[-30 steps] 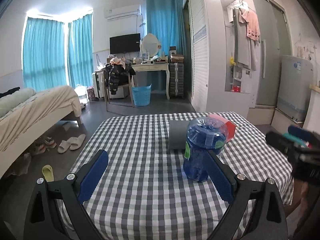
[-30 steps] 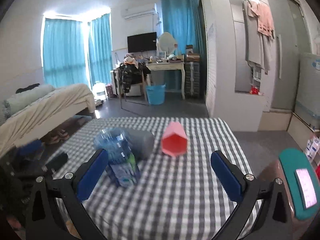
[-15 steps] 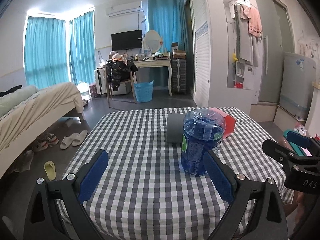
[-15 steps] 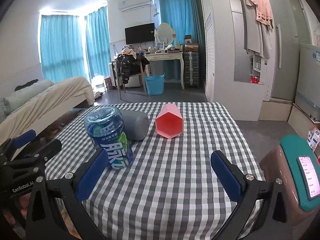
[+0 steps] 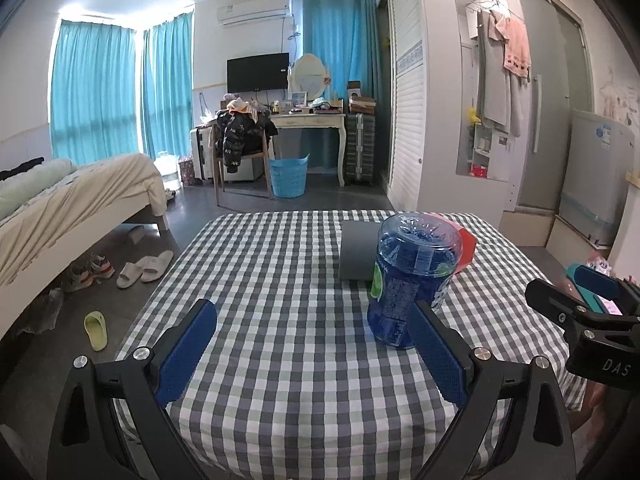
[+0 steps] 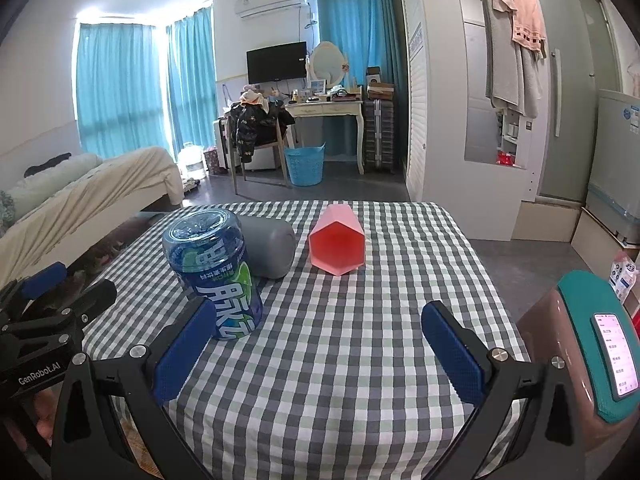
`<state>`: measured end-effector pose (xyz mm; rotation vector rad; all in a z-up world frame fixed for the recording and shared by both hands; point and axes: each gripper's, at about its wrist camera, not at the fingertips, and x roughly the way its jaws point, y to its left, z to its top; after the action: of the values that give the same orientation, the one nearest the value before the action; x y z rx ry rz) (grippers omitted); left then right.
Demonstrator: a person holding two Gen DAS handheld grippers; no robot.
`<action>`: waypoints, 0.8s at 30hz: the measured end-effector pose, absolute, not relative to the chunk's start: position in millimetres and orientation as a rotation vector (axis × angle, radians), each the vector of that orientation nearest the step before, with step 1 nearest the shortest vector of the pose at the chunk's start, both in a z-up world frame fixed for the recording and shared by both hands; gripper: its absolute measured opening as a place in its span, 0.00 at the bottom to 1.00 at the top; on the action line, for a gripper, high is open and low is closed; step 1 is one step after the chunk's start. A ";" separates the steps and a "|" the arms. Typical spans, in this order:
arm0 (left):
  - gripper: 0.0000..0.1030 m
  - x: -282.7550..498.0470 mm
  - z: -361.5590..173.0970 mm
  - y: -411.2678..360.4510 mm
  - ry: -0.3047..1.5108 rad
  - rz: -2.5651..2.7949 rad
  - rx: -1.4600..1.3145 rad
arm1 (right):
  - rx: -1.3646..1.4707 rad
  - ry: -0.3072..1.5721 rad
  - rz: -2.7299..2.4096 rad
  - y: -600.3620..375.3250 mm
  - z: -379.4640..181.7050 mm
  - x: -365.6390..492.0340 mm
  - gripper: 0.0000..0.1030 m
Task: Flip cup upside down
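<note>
A clear blue cup (image 5: 412, 276) (image 6: 212, 276) stands on the checked table (image 5: 280, 360) with its closed end up and its print upside down. Behind it a grey cup (image 5: 356, 256) (image 6: 268, 248) lies on its side. A pink six-sided cup (image 6: 338, 244) (image 5: 466, 248) also lies on its side, mouth towards the right wrist view. My left gripper (image 5: 311, 312) is open above the near table edge, its right finger just in front of the blue cup. My right gripper (image 6: 318, 312) is open and holds nothing, the blue cup beside its left finger.
A phone in a teal case (image 6: 612, 356) lies on a brown stand off the table's right side. A bed (image 5: 72, 200) and slippers (image 5: 144, 268) are on the left. A chair, desk and blue basket (image 5: 288, 176) stand beyond the table's far edge.
Both views have steadied and levelled. The blue cup, blurred and tilted a second ago, now stands still on the cloth and looks larger in the right wrist view. Both grippers stayed open.
</note>
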<state>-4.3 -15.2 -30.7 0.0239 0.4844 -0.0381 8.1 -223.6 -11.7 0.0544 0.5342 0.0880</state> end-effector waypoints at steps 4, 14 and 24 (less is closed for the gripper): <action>0.96 -3.9 -31.9 -15.2 0.491 -0.039 0.022 | 0.051 0.536 0.091 -223.3 -12.8 8.2 1.00; 0.96 -3.7 -32.2 -13.2 0.491 -0.037 0.020 | 0.051 0.539 0.085 -223.1 -15.6 8.0 1.00; 0.96 -3.4 -31.3 -12.4 0.491 -0.033 0.023 | 0.054 0.546 0.085 -224.9 -16.3 7.5 1.00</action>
<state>-3.4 -12.4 -31.3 0.0231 0.4913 -0.0332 7.5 -224.9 -16.3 0.0544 0.5456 0.0854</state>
